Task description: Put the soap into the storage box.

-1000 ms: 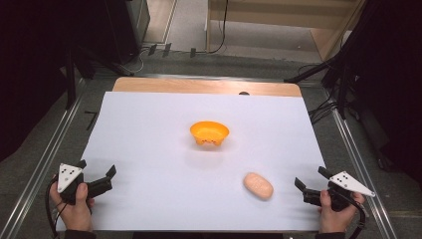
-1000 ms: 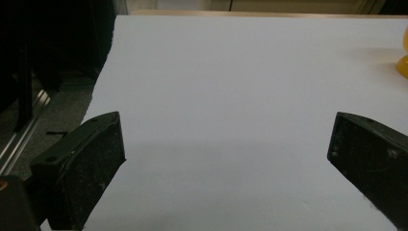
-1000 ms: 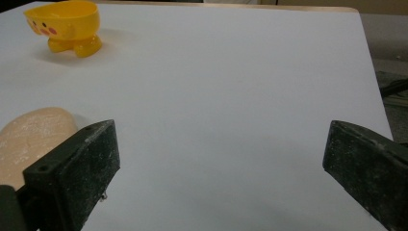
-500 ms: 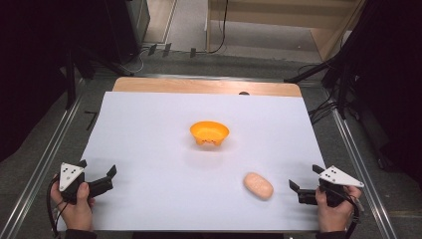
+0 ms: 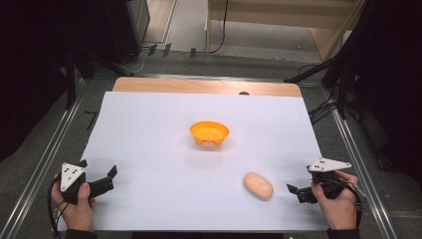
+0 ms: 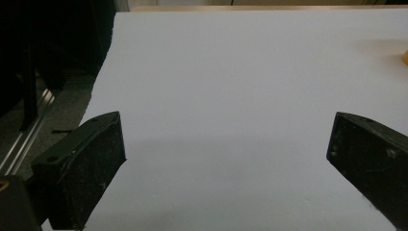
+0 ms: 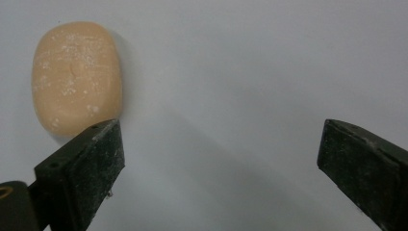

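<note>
Now the right gripper (image 5: 293,190) nears the bread (image 5: 258,185), jaws just narrowing, nothing between; left gripper (image 5: 110,178) gapes idle. Pickup and bowl (image 5: 209,133) remain.

From where I stand, nothing here carries writing that can be read: no label, brand, number or sign. The white surface (image 5: 149,129) is blank, and the orange bowl (image 5: 209,133) and the pale bread roll (image 5: 258,185) bear no print. The grey plates on top of the left gripper (image 5: 107,178) and the right gripper (image 5: 293,191) show a few dark dots, not letters or figures.
</note>
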Demonstrator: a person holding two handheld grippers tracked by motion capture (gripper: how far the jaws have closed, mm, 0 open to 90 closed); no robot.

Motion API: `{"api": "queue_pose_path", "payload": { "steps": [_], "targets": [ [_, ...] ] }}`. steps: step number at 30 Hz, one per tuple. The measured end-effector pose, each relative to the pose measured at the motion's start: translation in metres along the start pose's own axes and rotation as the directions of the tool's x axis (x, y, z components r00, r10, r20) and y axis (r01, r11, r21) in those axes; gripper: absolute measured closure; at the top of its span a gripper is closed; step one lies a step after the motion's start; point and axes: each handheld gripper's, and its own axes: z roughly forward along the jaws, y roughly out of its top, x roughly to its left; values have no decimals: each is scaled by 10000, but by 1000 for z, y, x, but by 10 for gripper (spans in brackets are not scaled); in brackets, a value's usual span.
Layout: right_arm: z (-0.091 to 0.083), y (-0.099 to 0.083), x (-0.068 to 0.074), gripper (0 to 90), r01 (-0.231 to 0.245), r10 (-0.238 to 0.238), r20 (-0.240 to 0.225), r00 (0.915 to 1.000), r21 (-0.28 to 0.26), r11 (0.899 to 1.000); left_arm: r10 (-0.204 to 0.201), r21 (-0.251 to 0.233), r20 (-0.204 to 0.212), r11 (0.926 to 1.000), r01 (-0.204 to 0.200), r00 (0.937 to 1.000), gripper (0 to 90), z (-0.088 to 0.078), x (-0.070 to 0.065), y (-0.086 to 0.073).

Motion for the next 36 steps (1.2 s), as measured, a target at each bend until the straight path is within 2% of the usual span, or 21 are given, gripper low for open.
{"api": "queue_pose_path", "payload": {
  "steps": [3,5,6,10,16,21,24,29,36],
  "targets": [
    [-1,8,1,42,143,-148,191,9997,256,9996,24,-5,-10,10000,-24,10000,2,0,0,0],
    [0,11,1,41,201,-205,132,9997,341,9992,36,-9,-12,10000,-36,10000,2,0,0,0],
    [2,17,3,41,300,-302,19,9995,604,9977,69,10,-48,10000,-69,10000,1,0,-1,0],
    [5,21,6,42,406,-421,154,9990,870,9954,168,17,-59,9999,-168,9998,2,0,-2,0],
    [9,29,17,42,775,-852,397,9956,1652,9832,257,75,-137,9996,-256,9996,2,1,-3,0],
    [11,35,24,42,772,-878,402,9953,2152,9735,231,45,-107,9997,-230,9997,2,1,-3,0],
    [12,38,27,43,883,-1006,440,9940,2242,9705,250,60,-103,9997,-249,9996,2,1,-3,0],
    [20,42,35,50,1147,-1237,215,9921,2445,9628,283,57,-115,9996,-282,9995,2,1,-3,0],
    [28,46,46,56,1280,-1309,-56,9914,2546,9585,345,99,-127,9994,-343,9993,2,1,-4,0]
  ]
}}
